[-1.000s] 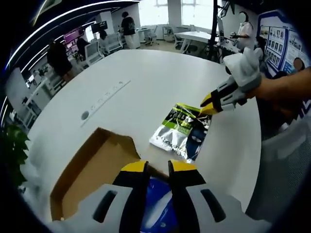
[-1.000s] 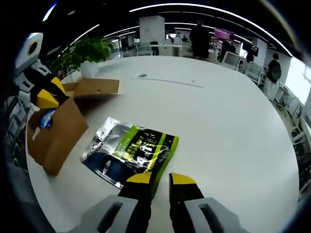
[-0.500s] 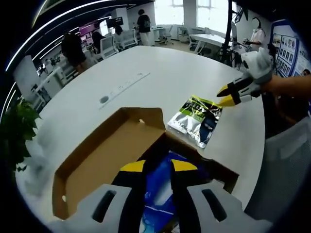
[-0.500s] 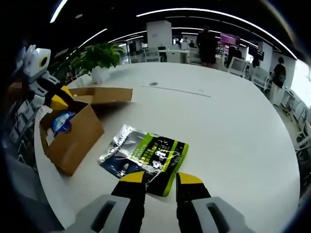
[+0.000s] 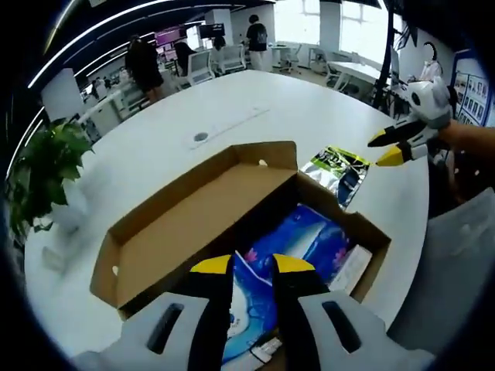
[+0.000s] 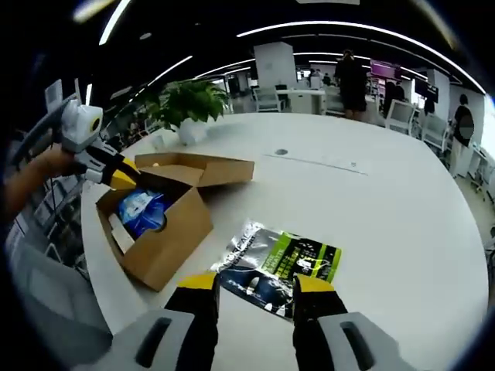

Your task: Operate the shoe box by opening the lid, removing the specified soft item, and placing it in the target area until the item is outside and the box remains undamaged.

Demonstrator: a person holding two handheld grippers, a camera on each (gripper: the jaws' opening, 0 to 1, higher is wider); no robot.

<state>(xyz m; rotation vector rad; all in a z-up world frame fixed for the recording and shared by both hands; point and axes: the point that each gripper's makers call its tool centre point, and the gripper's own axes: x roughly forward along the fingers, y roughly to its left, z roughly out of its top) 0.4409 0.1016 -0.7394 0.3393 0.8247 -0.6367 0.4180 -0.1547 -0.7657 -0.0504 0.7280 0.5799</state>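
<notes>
Left gripper hangs over the open brown cardboard shoe box, jaws slightly spread and empty, just above the blue-and-white soft packet lying inside it. Lid is flapped back, so opening looks done; extraction is the step in hand: lower, pinch the packet, lift without snagging the walls. Right gripper, jaws spread and empty, sits beyond the box by the silver-green foil pouch on the white desk.

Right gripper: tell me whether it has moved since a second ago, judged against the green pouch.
Yes. The right gripper has drawn back off the green pouch, which lies on the table.
</notes>
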